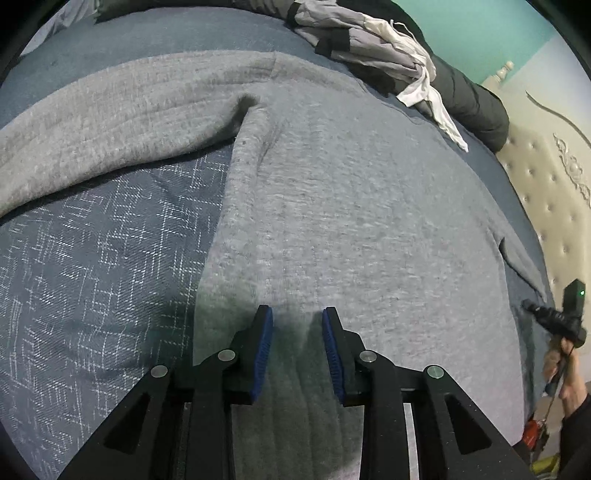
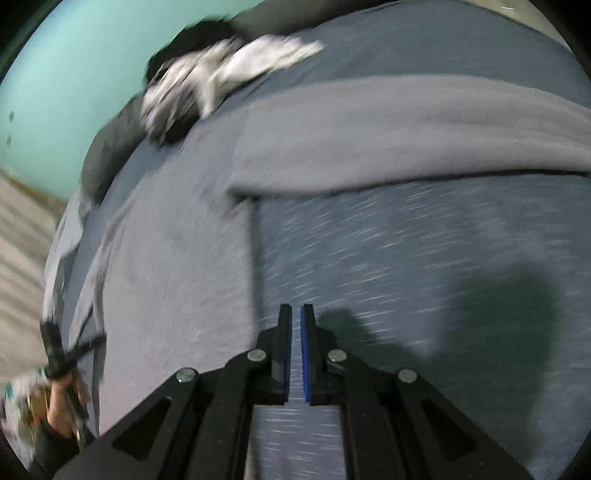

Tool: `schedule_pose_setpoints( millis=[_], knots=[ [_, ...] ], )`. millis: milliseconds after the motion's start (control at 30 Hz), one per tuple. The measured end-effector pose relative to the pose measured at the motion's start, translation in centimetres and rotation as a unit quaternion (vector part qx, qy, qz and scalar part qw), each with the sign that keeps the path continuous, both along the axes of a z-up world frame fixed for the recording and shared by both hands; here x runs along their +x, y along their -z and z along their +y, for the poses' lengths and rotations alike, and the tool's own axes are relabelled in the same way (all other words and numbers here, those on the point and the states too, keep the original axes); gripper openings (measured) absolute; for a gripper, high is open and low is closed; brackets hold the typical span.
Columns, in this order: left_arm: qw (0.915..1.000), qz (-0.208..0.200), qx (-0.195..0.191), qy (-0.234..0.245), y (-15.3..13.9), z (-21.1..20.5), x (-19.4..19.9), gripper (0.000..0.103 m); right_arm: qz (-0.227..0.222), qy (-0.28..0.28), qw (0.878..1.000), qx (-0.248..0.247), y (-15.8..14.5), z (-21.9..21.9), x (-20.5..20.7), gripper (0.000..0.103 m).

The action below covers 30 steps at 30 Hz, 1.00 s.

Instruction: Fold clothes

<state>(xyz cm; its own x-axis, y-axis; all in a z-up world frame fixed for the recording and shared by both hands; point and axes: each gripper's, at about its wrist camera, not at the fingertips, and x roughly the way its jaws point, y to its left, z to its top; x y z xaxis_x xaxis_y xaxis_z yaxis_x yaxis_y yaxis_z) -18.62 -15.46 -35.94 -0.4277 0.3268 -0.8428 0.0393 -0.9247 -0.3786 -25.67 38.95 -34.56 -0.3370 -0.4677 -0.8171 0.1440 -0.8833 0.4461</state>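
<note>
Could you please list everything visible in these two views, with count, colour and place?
grey garment: one, light grey, spread on the bed with one sleeve lying out to the side.
bedspread: one, blue-grey with white crosshatch, under the garment.
clothes pile: one heap, grey, black and white, at the far edge of the bed.
dark pillow: one, dark grey, beside the pile.
headboard: one, beige, tufted, at the bed's end.
wall: turquoise, behind the bed.
left gripper: black with blue pads, open above the garment.
right gripper: black with blue pads, nearly closed on nothing, over the bedspread.
</note>
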Motion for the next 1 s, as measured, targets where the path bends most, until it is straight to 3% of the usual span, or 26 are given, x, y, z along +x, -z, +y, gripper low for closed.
schedule_pose_setpoints(
  millis=[33,100,233,300,367,567,1000],
  knots=[
    [1.0,0.001,0.0,-0.002,0.0,0.0,0.2,0.03,0.004,0.016,1.0,-0.002,-0.3,1.3,-0.1,0.011],
    [1.0,0.004,0.001,-0.007,-0.2,0.0,0.4,0.03,0.012,0.049,0.999,-0.006,-0.8,4.0,-0.3,0.032],
    [0.9997,0.015,0.003,-0.021,-0.5,0.2,1.3,0.031,0.028,0.113,0.993,-0.014,-2.0,9.3,-0.6,0.035],
    [0.9995,0.02,0.003,-0.026,-0.4,0.6,1.4,0.033,0.035,0.146,0.989,-0.018,-2.5,11.9,-0.8,0.042],
    [0.9991,0.026,0.001,-0.032,-0.2,0.8,1.5,0.04,0.042,0.176,0.983,-0.02,-3.0,14.4,-1.0,0.044],
    [0.9985,0.039,0.001,-0.039,0.3,1.1,2.2,0.048,0.043,0.243,0.969,-0.011,-3.0,19.0,-2.0,0.045],
    [0.9973,0.059,-0.017,-0.041,-0.2,2.1,3.3,0.051,0.049,0.347,0.937,-0.009,-2.0,26.1,-3.4,0.048]
  ],
)
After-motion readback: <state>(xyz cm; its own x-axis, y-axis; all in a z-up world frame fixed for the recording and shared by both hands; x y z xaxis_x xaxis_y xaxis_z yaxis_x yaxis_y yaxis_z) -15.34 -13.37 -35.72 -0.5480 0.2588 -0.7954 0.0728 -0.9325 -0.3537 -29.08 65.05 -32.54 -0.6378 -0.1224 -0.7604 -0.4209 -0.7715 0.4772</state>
